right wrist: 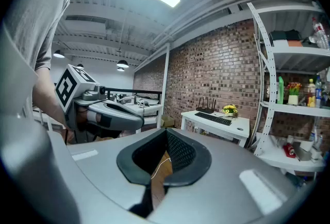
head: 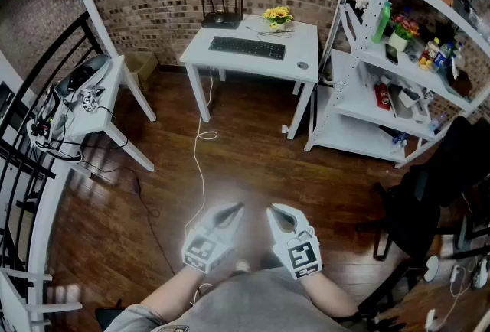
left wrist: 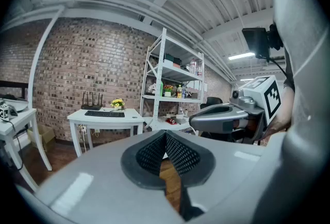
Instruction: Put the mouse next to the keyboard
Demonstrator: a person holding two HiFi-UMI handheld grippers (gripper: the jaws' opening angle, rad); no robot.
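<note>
- Left hand-held gripper [head: 234,209]: held low over the wooden floor [head: 253,162], close to the person's body. The jaws are brought together at the tips and nothing is clamped between them.
- Right hand-held gripper [head: 274,211]: held just beside the left one, level with it. The jaws are closed on each other and nothing is gripped.
- White surface [head: 306,40]: set against the brick wall, well apart from both grippers, across the bare floor.
- Keyboard [head: 247,47]: black, laid flat near the middle of the surface, with its long side parallel to the front edge.
- Mouse [head: 220,17]: seen only as a small dark rounded shape at the rear left of the surface, at the router [head: 233,20]. It lies behind the keyboard and apart from it; finer detail cannot be made out.
- Yellow flowers [head: 277,15]: placed at the rear of the surface, to the right of the router.
- White cable [head: 200,170]: trailed from the surface down across the floor towards the grippers.
- White shelving [head: 360,105]: stood to the right of the surface and stocked with assorted small items.
</note>
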